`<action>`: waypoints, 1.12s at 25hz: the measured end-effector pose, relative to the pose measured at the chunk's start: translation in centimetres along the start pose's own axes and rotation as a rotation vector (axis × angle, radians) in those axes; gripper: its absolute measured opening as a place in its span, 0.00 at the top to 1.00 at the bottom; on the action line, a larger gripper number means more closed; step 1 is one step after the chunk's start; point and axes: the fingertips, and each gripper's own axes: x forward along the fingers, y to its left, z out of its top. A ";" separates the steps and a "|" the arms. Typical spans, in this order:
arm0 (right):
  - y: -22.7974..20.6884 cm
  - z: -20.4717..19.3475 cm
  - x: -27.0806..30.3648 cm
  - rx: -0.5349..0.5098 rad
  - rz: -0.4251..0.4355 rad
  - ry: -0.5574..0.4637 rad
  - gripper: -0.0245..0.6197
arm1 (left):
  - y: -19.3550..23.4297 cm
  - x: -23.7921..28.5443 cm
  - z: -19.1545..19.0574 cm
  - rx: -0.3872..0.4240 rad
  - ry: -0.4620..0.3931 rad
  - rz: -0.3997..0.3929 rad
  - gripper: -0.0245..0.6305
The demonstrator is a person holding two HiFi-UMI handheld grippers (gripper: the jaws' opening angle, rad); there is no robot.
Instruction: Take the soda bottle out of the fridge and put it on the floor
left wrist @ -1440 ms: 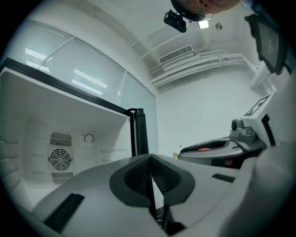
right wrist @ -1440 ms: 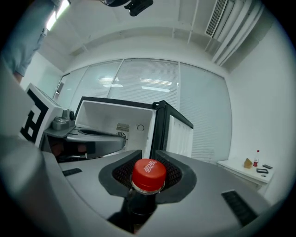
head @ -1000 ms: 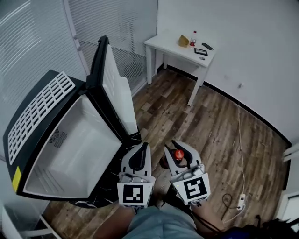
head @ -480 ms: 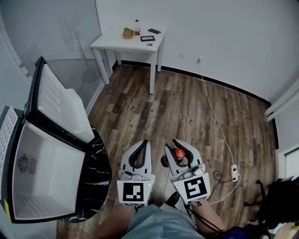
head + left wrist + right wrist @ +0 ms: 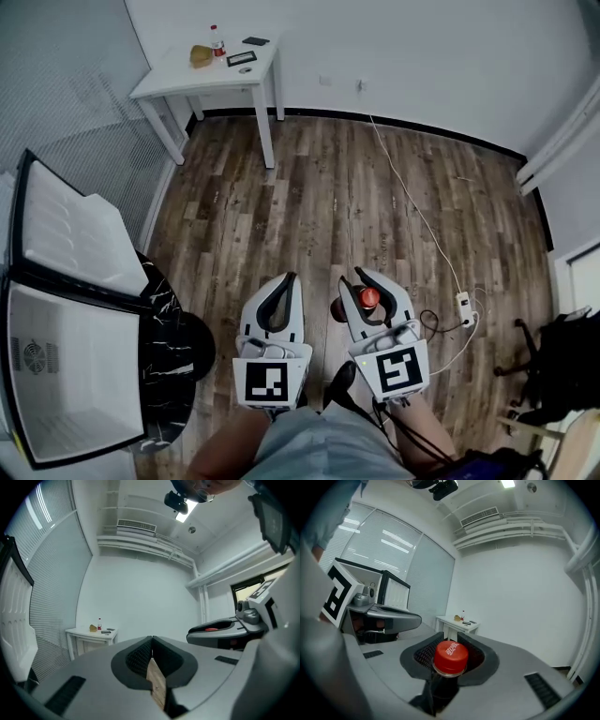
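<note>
- While the fridge (image 5: 66,394) stands open, the right gripper (image 5: 364,277) is clamped on the soda bottle (image 5: 368,299), just under its red cap.
- The bottle is out of the fridge, well apart from it, held above the wood floor (image 5: 309,206).
- The left gripper (image 5: 291,278) sits between fridge and bottle, jaws pressed together on nothing.

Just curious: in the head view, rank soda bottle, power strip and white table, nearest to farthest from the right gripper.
1. Soda bottle, held in the right gripper.
2. Power strip, on the floor at right.
3. White table, by the far wall.
</note>
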 end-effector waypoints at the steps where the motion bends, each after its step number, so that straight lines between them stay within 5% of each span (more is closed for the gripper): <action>1: -0.5 -0.5 -0.2 0.006 -0.008 0.005 0.80 | -0.5 0.3 -0.4 0.001 0.010 -0.010 0.94; 17: -4.7 -9.5 -1.3 0.094 -0.078 0.046 0.80 | -4.6 4.6 -8.5 -0.001 0.104 -0.074 0.94; 28: -4.6 -19.6 -0.9 0.172 -0.104 0.148 0.80 | -5.2 6.0 -16.6 0.040 0.195 -0.112 0.94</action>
